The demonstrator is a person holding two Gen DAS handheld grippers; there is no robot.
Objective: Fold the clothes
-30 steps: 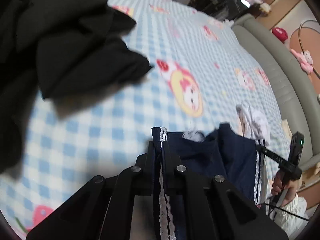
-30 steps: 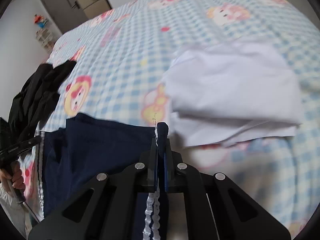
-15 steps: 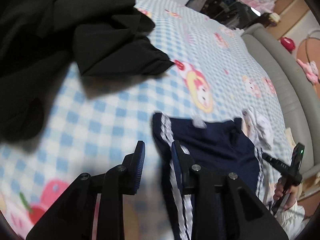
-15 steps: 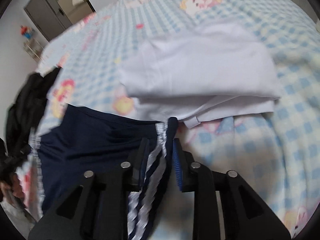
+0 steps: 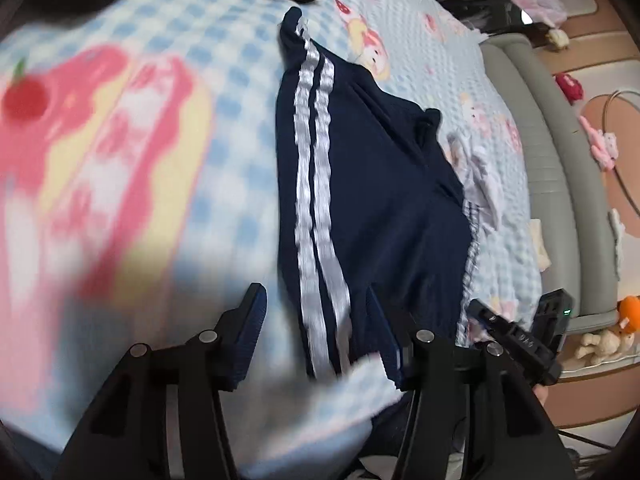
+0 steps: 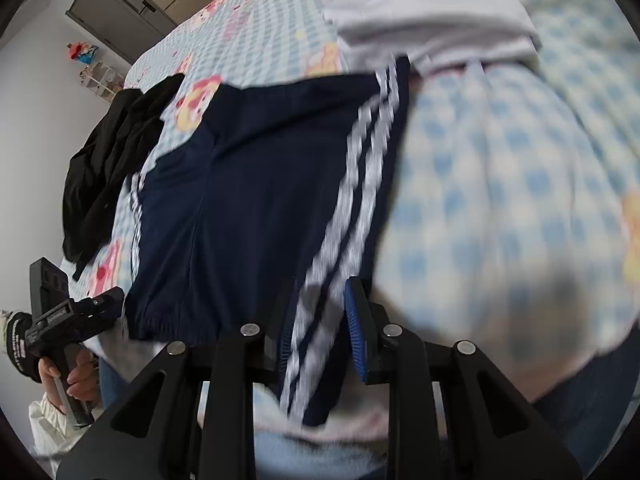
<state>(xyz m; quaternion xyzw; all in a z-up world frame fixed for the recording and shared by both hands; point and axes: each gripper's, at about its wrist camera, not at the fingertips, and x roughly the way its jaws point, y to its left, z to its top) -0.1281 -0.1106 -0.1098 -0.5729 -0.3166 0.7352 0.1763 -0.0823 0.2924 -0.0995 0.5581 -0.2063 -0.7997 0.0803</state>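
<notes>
Your left gripper (image 5: 316, 320) spread | right gripper (image 6: 318, 322) spread | navy shorts (image 6: 256, 184) flat at 12 o'clock | black garment (image 6: 108, 168) 10 o'clock | white folded garment (image 6: 432, 20) 1 o'clock | checked bedsheet (image 6: 500, 200) beneath | grey cabinet (image 6: 116, 16) far.

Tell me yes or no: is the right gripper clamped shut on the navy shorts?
No: the right gripper is open, its fingers spread either side of the navy shorts' white-striped edge.

Bedroom surroundings
A grey cabinet (image 6: 120, 12) is standing at eleven o'clock; plush toys (image 5: 604, 340) are sitting at four o'clock.
</notes>
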